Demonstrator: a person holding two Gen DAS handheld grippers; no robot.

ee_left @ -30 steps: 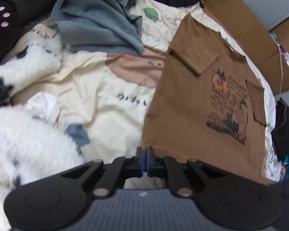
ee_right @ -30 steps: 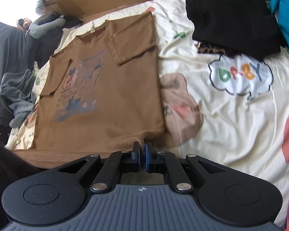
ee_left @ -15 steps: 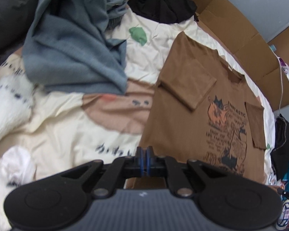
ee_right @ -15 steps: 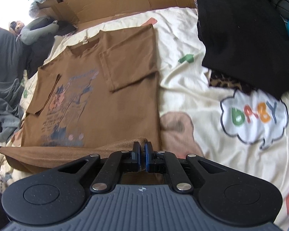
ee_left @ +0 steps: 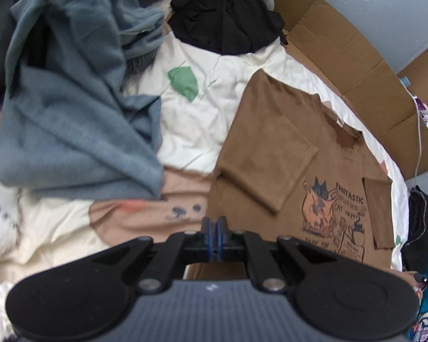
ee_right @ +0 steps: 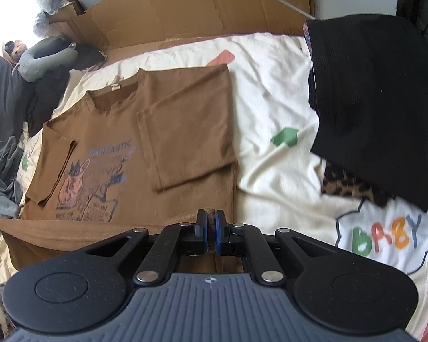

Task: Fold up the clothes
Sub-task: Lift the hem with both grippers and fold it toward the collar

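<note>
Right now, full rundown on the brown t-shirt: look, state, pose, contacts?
The brown t-shirt is a soft knit tee lying front-up on the cream printed bedsheet, collar toward the cardboard. A cat graphic with "FANTASTIC" lettering shows on the chest. Both short sleeves are folded inward over the body. The bottom hem is lifted and stretched taut between the left gripper and right gripper, each shut on a hem corner.

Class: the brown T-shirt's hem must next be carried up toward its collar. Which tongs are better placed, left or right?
Neither alone: left tongs and right tongs each pinch a hem corner of the brown T-shirt, so both should lift together.
</note>
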